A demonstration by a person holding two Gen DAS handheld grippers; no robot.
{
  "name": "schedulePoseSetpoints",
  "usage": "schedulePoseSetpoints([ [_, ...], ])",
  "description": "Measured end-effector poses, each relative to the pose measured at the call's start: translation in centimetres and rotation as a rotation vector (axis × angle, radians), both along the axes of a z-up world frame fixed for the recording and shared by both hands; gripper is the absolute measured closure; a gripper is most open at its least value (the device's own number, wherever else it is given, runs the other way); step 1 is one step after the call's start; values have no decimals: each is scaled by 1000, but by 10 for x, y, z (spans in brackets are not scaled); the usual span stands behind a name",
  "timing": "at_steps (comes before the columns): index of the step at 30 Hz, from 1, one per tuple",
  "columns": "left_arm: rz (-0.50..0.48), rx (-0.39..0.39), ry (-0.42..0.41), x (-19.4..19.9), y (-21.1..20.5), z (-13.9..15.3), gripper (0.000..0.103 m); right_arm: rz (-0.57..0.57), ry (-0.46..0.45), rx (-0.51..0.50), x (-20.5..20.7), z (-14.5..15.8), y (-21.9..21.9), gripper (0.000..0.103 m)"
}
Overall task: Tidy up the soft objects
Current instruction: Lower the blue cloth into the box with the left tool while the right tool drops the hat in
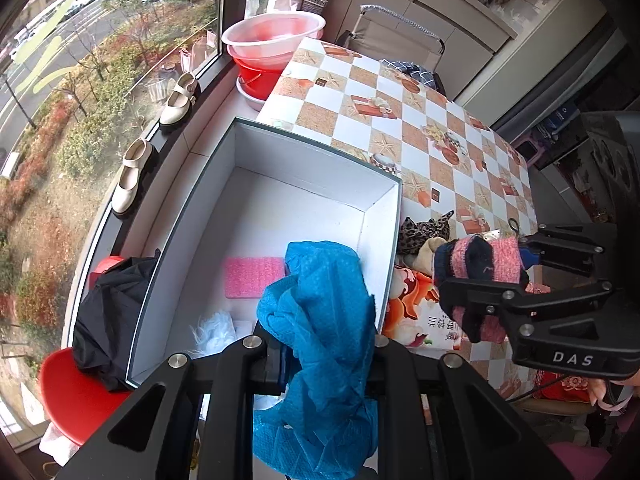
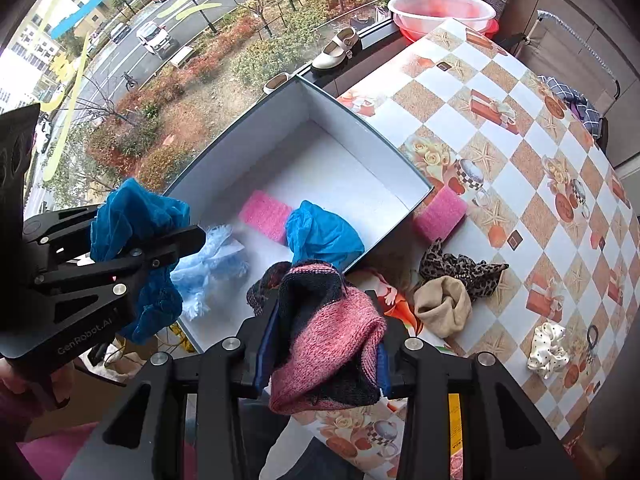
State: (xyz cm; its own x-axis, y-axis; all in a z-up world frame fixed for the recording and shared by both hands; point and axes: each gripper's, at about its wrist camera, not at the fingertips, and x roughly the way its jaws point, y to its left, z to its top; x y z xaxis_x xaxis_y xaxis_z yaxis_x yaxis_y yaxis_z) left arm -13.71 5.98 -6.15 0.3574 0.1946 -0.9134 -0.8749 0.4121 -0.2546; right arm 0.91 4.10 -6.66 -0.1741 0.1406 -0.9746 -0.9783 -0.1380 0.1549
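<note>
My left gripper (image 1: 326,354) is shut on a blue mesh cloth (image 1: 320,320) and holds it over the near end of the white open box (image 1: 304,168). It also shows in the right wrist view (image 2: 136,248). My right gripper (image 2: 326,356) is shut on a pink and navy knit sock (image 2: 332,344), just right of the box's near corner; the sock shows in the left wrist view (image 1: 480,264). In the box (image 2: 360,136) lie a pink sponge (image 2: 266,216), a second blue cloth (image 2: 324,234) and a pale blue fluffy piece (image 2: 212,264).
On the checkered table (image 2: 520,152) lie another pink sponge (image 2: 440,214), a leopard scrunchie (image 2: 460,268), a beige sock (image 2: 442,306) and a white dotted scrunchie (image 2: 548,350). Basins (image 1: 272,40) and shoes (image 1: 132,176) sit on the window sill. A red chair with black cloth (image 1: 108,312) stands left.
</note>
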Motion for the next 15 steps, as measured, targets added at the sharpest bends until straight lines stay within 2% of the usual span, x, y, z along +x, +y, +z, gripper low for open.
schedulePoseSetpoints([
  [8, 59, 4, 32, -8, 20, -6, 82, 13, 11, -3, -2, -3, 25, 62],
  [15, 84, 14, 61, 1, 35, -11, 82, 0, 43, -7, -7, -5, 46, 62],
])
